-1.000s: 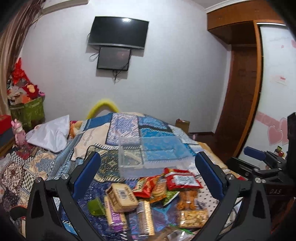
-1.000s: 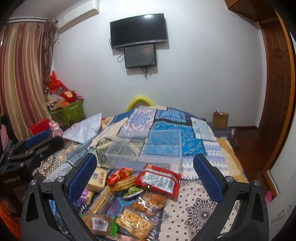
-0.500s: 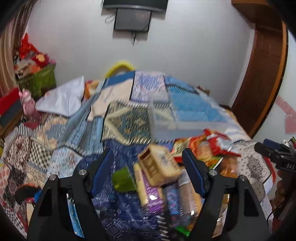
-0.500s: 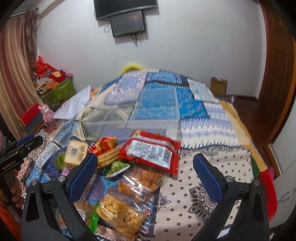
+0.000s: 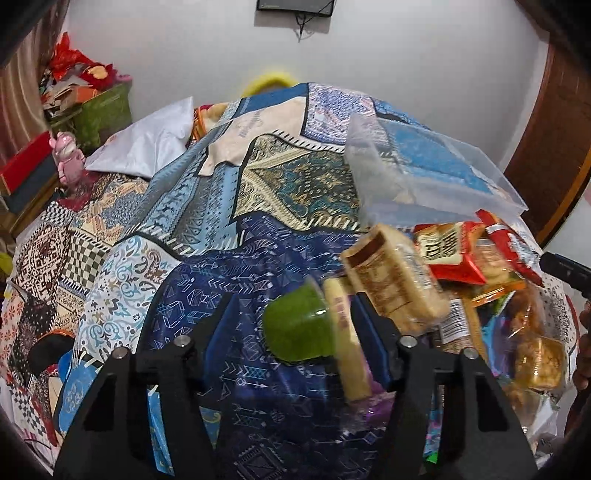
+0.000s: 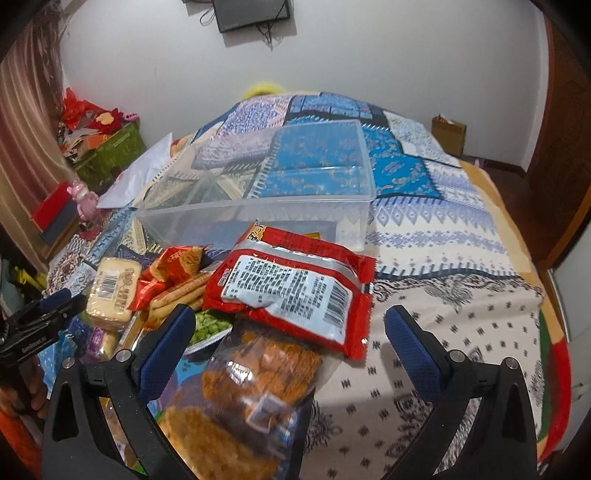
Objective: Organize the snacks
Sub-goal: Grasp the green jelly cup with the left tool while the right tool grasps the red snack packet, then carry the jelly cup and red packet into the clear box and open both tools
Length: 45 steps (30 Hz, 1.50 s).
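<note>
Since 0.5 s ago both tongs have dropped closer to the snack pile; left tongs [image 5: 295, 332] have narrowed, right tongs [image 6: 288, 332] unchanged in spread.

Left tongs: jaws part-closed with a gap, straddling a green jelly cup [image 5: 297, 328] and a long pale bar [image 5: 349, 347]. Motion blur here; contact not confirmed, nothing gripped yet as far as I can see. Right jaw sits just beside the bar.

Right tongs: spread wide, holding nothing, hovering over a clear bag of orange-brown fried snacks [image 6: 255, 384]. Left finger [image 6: 166, 350] overlaps the edge of a green pea pack [image 6: 210, 328].

Next out: big red packet [image 6: 291, 284], label side up, lying partly on the fried-snack bag. To its left, biscuit sticks [image 6: 177, 295], a small red pouch [image 6: 173, 266], and a wrapped pale cake with barcode [image 6: 112, 291]. In the left view that cake [image 5: 391, 280] is just beyond the right jaw.

Behind the pile: clear plastic bin [image 6: 266, 192], open top, on the patchwork bedspread [image 6: 424, 240], near edge just behind the red packet.

Far: white pillow [image 5: 147, 144], green box [image 6: 110, 151], wall screen [image 6: 251, 14].
</note>
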### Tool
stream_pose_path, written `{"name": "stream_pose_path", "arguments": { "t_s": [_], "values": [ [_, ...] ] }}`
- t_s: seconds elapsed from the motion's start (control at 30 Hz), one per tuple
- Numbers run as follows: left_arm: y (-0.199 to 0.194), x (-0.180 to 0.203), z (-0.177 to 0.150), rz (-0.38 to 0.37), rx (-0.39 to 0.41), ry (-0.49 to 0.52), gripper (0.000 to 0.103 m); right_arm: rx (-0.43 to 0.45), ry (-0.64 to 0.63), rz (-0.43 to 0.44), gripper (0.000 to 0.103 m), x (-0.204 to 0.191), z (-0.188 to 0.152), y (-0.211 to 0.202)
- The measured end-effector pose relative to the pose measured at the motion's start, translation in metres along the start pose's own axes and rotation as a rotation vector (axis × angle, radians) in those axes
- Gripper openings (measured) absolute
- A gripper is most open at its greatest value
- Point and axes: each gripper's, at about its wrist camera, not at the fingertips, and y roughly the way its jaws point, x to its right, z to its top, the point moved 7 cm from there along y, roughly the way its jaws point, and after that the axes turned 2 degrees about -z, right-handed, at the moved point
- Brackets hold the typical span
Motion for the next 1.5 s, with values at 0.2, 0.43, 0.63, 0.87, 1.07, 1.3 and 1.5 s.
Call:
{"name": "stream_pose_path", "arguments": {
  "t_s": [0.2,0.43,0.63,0.87,1.07,1.3,1.5],
  "values": [
    [0.021,-0.005,-0.008,-0.002,-0.046,-0.015,0.056,-0.063,-0.047,-0.026,0.102,-0.003,0.002,0.027],
    [0.035,-0.006,-0.007,-0.02,-0.059,-0.028,0.041,-0.1,-0.057,0.023,0.103,-0.006,0.004,0.042],
    [0.033,-0.002,-0.008,0.0,-0.05,-0.01,0.041,-0.125,-0.055,0.028,0.103,-0.004,0.003,0.048],
    [0.026,-0.001,-0.01,0.011,-0.045,0.004,0.041,-0.128,0.012,-0.013,0.103,0.009,0.01,0.047],
    [0.017,0.0,-0.006,0.017,-0.025,0.01,0.041,-0.188,0.05,0.06,0.103,0.009,0.01,0.066],
    [0.0,0.002,0.005,0.028,0.018,0.019,0.041,-0.181,0.075,0.095,0.094,0.009,0.004,0.064],
    [-0.015,0.011,0.021,0.021,0.062,0.034,0.041,-0.118,0.071,0.095,0.065,0.01,0.006,0.041]
  ]
}}
